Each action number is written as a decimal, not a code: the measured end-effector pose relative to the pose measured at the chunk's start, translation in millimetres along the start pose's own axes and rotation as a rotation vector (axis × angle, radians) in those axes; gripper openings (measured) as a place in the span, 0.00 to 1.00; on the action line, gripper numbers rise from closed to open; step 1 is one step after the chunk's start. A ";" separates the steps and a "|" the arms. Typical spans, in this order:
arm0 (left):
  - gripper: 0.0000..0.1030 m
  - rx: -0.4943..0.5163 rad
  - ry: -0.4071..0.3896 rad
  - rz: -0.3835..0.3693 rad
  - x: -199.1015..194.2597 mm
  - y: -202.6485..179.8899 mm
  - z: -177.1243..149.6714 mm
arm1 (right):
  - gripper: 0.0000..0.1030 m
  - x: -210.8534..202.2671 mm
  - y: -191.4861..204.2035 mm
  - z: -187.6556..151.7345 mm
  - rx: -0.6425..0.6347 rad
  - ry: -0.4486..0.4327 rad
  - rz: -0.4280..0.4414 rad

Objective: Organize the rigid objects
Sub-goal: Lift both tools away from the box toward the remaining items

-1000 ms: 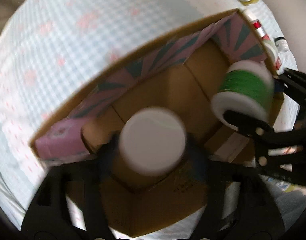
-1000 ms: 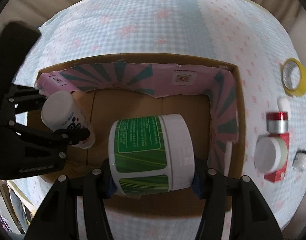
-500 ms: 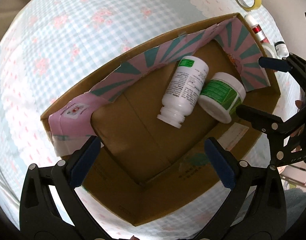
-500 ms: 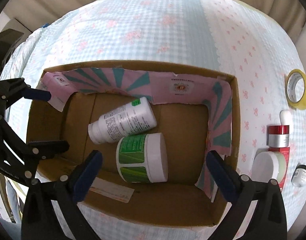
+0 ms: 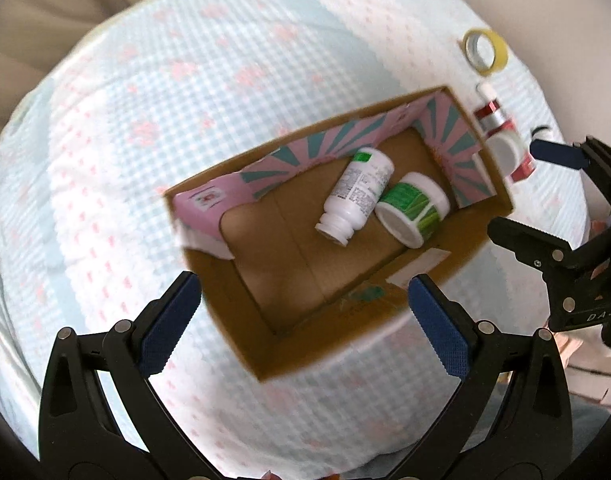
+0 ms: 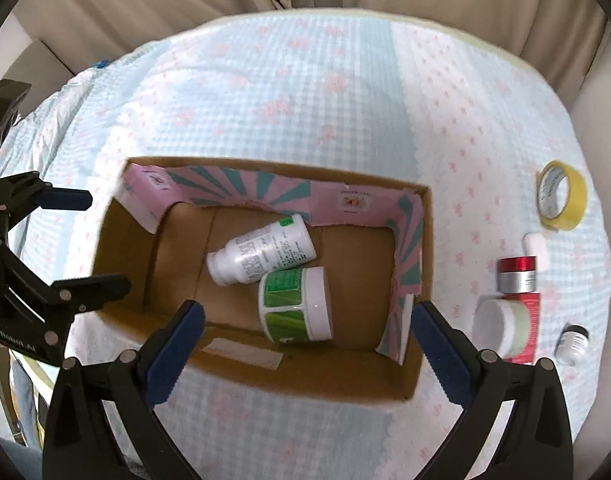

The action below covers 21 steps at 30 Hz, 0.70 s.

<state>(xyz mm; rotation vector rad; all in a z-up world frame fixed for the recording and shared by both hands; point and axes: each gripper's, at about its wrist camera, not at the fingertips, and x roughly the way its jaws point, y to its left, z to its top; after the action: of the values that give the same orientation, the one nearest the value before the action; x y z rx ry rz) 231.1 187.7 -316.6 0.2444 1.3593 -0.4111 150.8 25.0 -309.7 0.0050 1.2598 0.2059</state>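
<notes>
Both containers have dropped from the jaws into the cardboard box (image 6: 419,280), where the white bottle (image 6: 265,254) and green-labelled jar (image 6: 295,308) lie touching. Left hand-held gripper (image 5: 305,328) and right hand-held gripper (image 6: 307,338) gape empty. Probably light, slick plastic; grip across their round sides.

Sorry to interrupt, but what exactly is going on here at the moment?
A person is sorting small containers into a cardboard box on a bed. A white bottle and a green jar lie on their sides inside it. Both tongs, left and right, hang open and empty above; more items wait beside the box.
</notes>
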 end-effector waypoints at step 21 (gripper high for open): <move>1.00 -0.197 -0.304 -0.040 -144.5 -95.1 -63.8 | 1.00 -203.9 -42.3 -73.8 0.182 -0.210 -0.147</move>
<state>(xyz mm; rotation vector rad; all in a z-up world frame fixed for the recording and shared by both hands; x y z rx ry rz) 111.7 148.2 -181.8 -0.0091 1.0969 -0.3302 28.4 -56.6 -144.8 0.0887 1.0603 -0.0369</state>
